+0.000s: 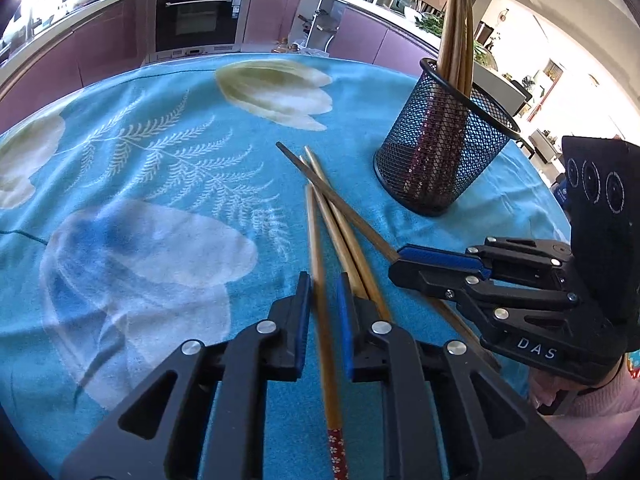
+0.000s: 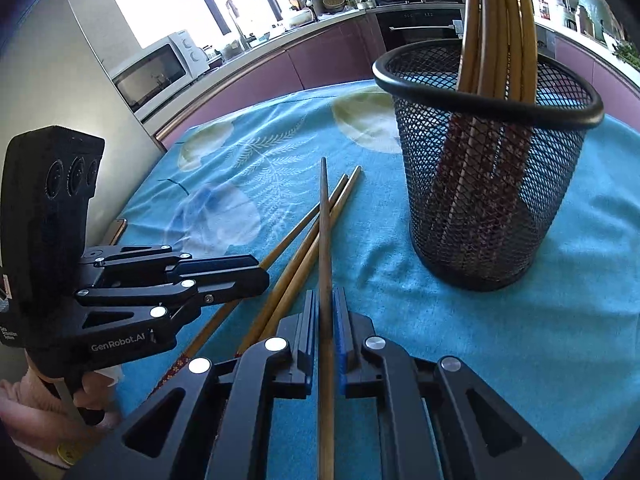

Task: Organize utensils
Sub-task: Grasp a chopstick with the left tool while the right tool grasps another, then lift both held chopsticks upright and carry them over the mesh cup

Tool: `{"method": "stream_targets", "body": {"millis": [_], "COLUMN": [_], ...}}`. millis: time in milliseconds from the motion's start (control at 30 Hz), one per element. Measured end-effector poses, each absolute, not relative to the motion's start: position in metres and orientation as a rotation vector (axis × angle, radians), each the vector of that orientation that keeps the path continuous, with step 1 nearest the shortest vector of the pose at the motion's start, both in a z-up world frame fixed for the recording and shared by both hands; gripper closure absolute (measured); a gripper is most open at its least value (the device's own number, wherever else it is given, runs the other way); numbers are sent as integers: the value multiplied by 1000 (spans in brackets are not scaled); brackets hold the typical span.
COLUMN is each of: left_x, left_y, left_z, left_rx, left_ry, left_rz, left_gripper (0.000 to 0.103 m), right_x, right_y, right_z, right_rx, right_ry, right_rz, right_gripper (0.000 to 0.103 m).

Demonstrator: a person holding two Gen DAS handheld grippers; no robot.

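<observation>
left hand-held gripper (image 1: 323,304) closing narrowly around one chopstick (image 1: 325,344) | two chopsticks (image 1: 352,248) lying crossed on worktop (image 1: 160,184) | right hand-held gripper (image 2: 325,328) clamping dark chopstick (image 2: 325,240) | cup (image 2: 492,184) standing at 1 o'clock, holding chopsticks

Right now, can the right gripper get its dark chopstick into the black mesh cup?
Probably yes. The right gripper holds the dark brown chopstick, and the black wire-mesh cup stands just ahead to its right with an open rim. Upright bamboo chopsticks fill only part of it.
</observation>
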State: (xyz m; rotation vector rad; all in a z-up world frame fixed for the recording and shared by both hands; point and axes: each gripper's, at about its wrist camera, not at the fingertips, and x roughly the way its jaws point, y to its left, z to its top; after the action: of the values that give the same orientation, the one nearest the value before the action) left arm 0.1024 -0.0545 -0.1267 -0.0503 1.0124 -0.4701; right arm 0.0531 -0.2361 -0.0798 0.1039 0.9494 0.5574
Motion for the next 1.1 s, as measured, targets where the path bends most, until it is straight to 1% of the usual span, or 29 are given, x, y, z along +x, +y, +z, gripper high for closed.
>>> {"method": "stream_targets", "body": {"millis": [133, 233, 467, 1100], "left_x": [103, 104, 101, 73], "left_y": [-58, -58, -54, -44], "left_z": [-127, -126, -117, -36], "left_rx": [-22, -12, -41, -104], "left_ry": [1011, 1009, 990, 808], "left_rz": [-464, -443, -465, -635], "left_gripper": [90, 95, 96, 96], "right_x": [59, 60, 50, 19], "right_y": [-233, -234, -245, -287], "right_z": [-81, -80, -65, -10], "right_rx": [87, 89, 124, 197], "right_ry": [947, 944, 890, 696], "right_rz": [562, 558, 579, 574], "right_gripper": [95, 97, 97, 97]}}
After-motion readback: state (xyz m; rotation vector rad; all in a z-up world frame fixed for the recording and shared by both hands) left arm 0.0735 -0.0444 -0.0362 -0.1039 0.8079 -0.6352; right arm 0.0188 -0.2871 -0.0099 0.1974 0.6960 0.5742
